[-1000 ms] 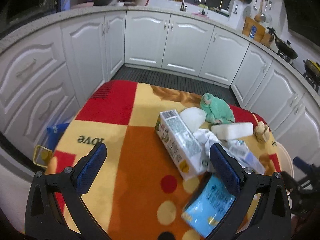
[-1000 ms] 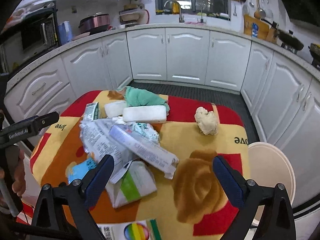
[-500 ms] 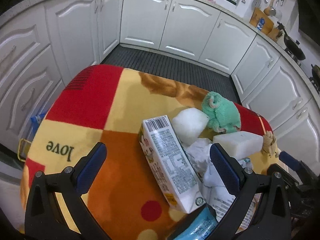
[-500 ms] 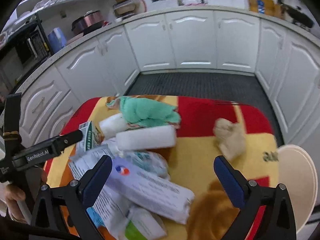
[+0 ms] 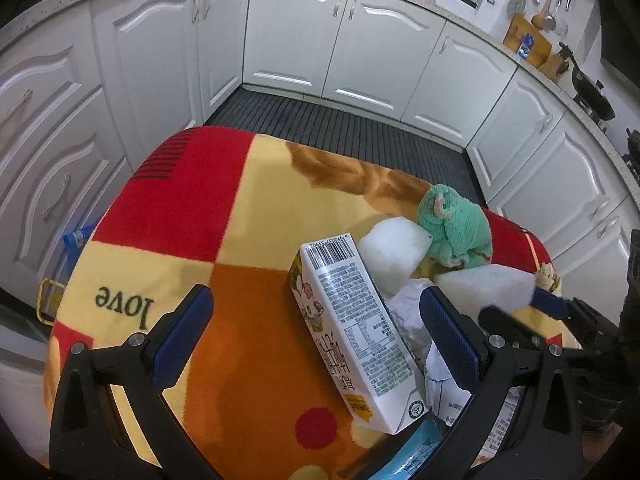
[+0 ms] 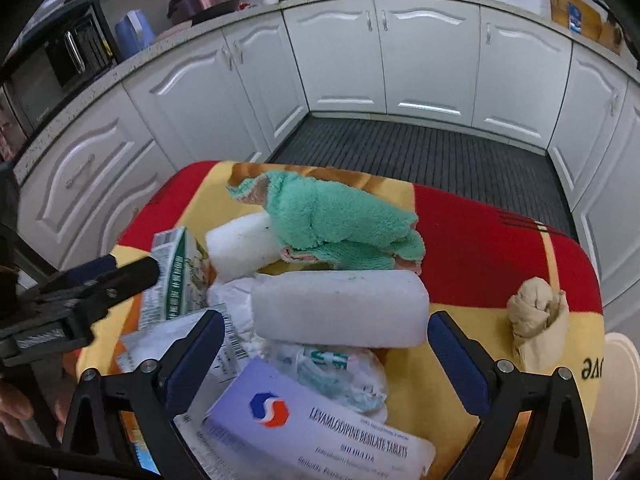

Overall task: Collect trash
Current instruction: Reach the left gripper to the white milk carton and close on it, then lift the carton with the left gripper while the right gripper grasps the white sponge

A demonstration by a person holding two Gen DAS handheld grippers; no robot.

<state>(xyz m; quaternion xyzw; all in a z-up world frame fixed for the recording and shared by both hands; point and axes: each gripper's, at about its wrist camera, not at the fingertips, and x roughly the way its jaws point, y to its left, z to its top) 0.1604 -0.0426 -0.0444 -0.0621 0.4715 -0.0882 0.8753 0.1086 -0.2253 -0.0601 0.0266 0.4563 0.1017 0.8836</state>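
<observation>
A pile of trash lies on a table with a red, yellow and orange cloth. My left gripper is open, its jaws on either side of a white milk carton. Behind the carton lie white foam blocks and a green towel. My right gripper is open, its jaws on either side of a long white foam block. A lilac tablet box, a crumpled wrapper and the green towel lie around it. A beige paper wad sits to the right.
White kitchen cabinets curve around the table, with dark ribbed flooring between. A white round bin rim stands at the table's right edge. The left gripper's arm reaches in from the left in the right wrist view.
Both grippers have moved forward over the table toward the pile. The carton now sits between the left jaws and the long foam block between the right jaws. Nothing has been gripped.
</observation>
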